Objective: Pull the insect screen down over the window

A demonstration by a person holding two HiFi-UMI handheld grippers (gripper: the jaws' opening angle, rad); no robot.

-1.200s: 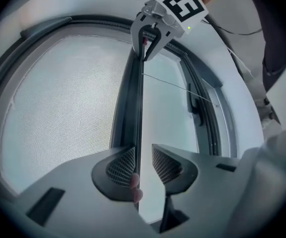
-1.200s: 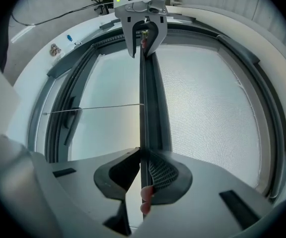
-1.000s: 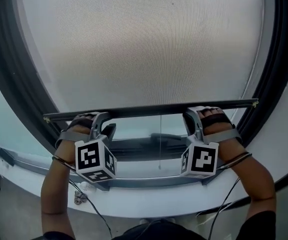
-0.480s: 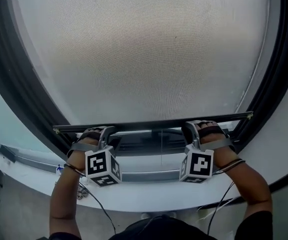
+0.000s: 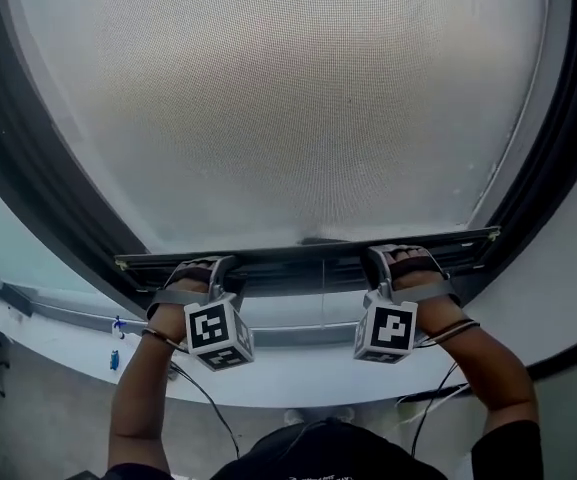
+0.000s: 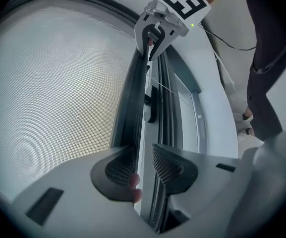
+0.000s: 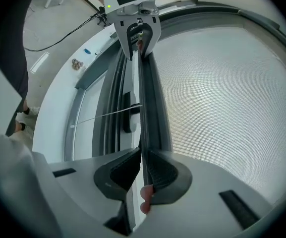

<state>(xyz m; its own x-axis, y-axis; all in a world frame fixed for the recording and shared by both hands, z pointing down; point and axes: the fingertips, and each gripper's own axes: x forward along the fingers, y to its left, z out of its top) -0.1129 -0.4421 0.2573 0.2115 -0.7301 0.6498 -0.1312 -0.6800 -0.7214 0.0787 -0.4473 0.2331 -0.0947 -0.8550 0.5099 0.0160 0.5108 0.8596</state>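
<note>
Insect screen [image 5: 278, 98]: one bar [image 5: 308, 251], two hand-held grippers [image 6: 143, 151] [image 7: 142, 158] clamping.

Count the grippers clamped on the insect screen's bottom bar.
2. The left gripper grips the bottom bar near its left end; the right gripper, near its right end.

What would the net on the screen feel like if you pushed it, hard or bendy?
Probably bendy: the net is thin woven mesh, so it would likely give and spring back. The dark bar along its bottom looks stiff: it runs straight while the left gripper and right gripper clamp it.
</note>
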